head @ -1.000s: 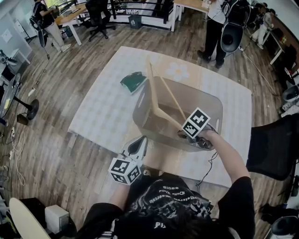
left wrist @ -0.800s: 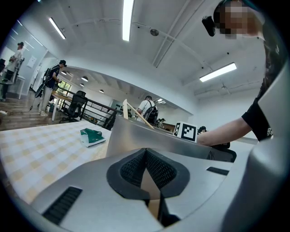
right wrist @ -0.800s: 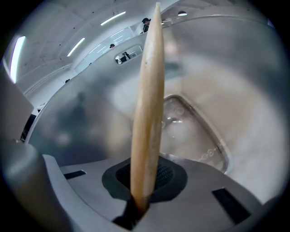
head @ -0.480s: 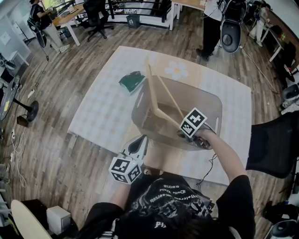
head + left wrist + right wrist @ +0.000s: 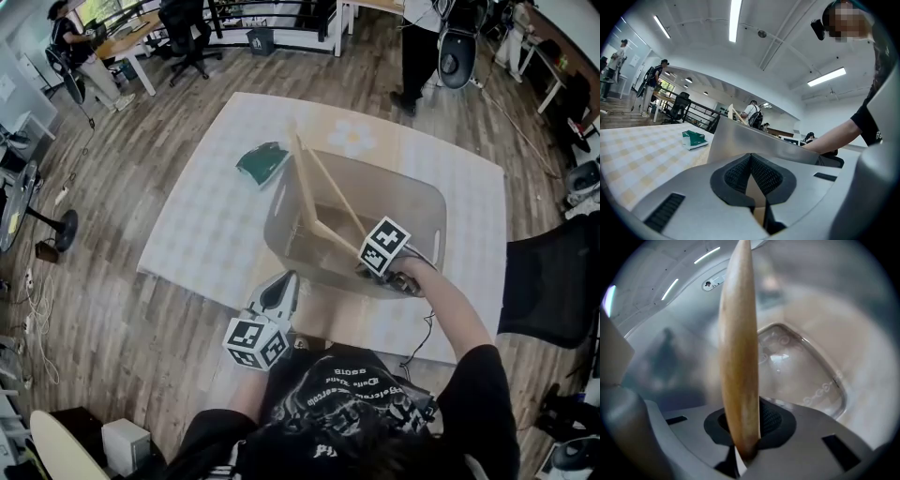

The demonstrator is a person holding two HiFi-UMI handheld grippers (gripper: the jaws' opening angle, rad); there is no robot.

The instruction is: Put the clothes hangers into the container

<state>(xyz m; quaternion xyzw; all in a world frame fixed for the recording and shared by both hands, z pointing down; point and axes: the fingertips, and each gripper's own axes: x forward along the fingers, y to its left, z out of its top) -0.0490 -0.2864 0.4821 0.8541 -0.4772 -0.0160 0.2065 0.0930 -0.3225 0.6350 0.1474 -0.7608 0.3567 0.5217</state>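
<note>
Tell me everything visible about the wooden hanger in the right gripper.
The wooden hanger is pale, smooth-looking wood, a triangle of slim bars. It stands tilted inside the translucent container, its top poking above the rim. One end sits between the pads of the right gripper, whose jaws have just been opening. I cannot make out a hook.

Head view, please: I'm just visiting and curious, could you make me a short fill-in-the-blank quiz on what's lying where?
1. The green object lies outside the container, on the checked ___.
2. The wooden hanger stands ___ the container.
3. The left gripper, jaws together, holds ___.
Missing words: mat; inside; nothing.
</note>
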